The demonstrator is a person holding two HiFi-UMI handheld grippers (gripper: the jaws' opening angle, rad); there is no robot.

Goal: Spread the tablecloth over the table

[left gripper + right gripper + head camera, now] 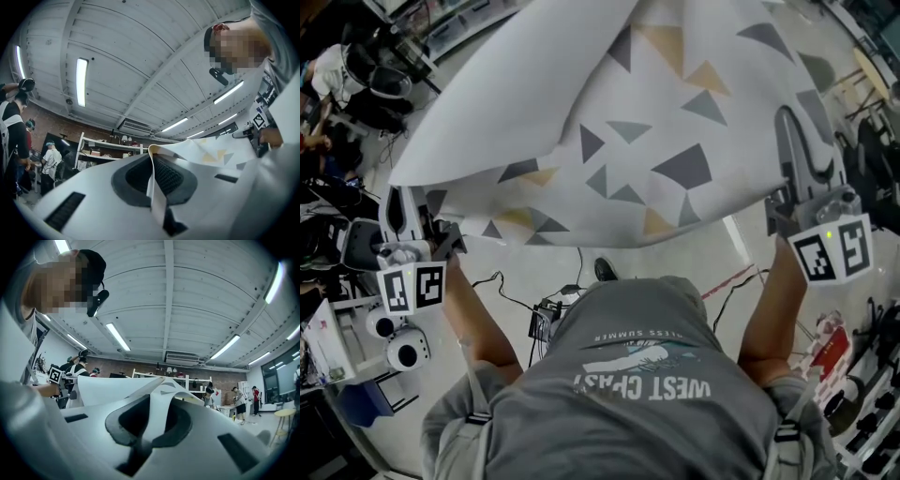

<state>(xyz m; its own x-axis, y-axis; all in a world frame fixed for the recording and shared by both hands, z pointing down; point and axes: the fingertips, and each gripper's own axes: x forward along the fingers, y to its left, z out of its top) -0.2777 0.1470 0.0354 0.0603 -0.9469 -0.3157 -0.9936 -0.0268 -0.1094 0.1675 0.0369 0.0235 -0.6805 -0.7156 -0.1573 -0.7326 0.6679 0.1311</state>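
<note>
Cloth (206,157) sits pinched in both tools. In the left gripper view, the left gripper (152,161) has its jaws clenched on a thin fold that runs up between the dark pads and out past the tips. From there it widens to the right into a broad sheet. In the right gripper view, the right gripper (161,390) is likewise clamped on a fold, and the sheet rises from the tips and spreads away to the left.

The fabric is pale, nearly white, and printed with scattered triangles in light grey, dark grey and tan. Its back is plain white.

In the head view the sheet hangs stretched in the air between the two tools, one held at each near corner. It billows away from the person (647,394), and its far left part is turned over so the plain back shows. The near edge sags a little between the two grips, above the floor (694,267), where cables lie.

A white shelf (110,152) stands at the brick back wall and holds small boxes and other things too small to make out. Other people (49,161) stand near it.
</note>
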